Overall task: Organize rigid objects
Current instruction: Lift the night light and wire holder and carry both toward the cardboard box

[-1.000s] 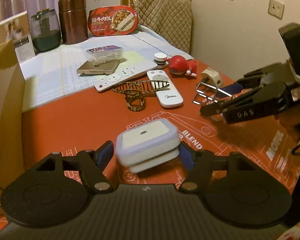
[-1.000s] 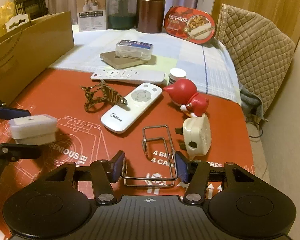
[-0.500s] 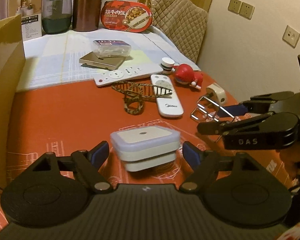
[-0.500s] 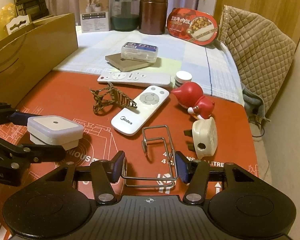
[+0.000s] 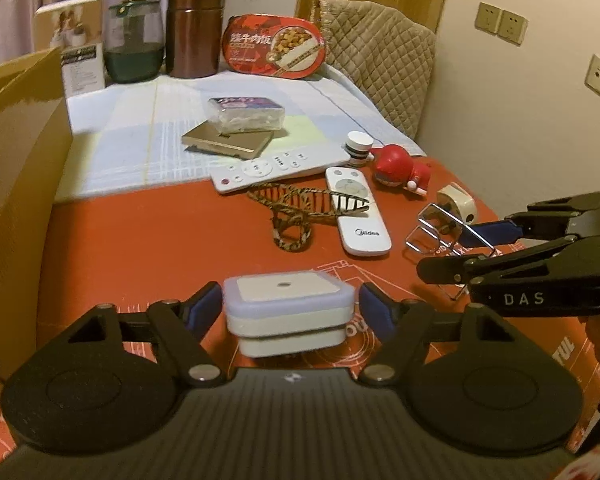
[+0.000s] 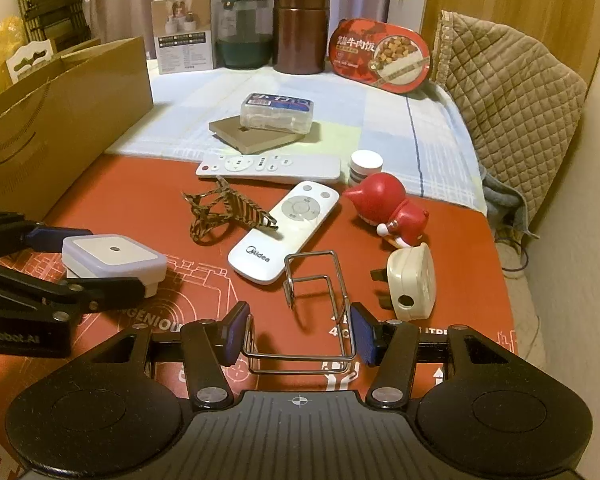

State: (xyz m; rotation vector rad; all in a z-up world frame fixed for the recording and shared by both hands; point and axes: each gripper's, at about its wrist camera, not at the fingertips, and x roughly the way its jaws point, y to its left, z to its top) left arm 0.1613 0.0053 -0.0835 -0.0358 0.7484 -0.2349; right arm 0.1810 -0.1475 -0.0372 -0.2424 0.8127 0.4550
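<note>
Left wrist | white square box (image 5: 288,312), lilac lid, between closing jaws | right jaws grip wire rack (image 6: 320,320)

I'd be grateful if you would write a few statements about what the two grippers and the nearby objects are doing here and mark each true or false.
1. The right gripper has a wire rack between its fingers. True.
2. The left gripper has a white remote between its fingers. False: it has a square white box between them; its jaws have just been closing around it.
3. A striped hair claw lies partly on the Midea remote. True.
4. The red figurine stands on the blue checked cloth. False: it lies on the red mat.
5. A clear plastic box sits on a flat tan slab. True.
</note>
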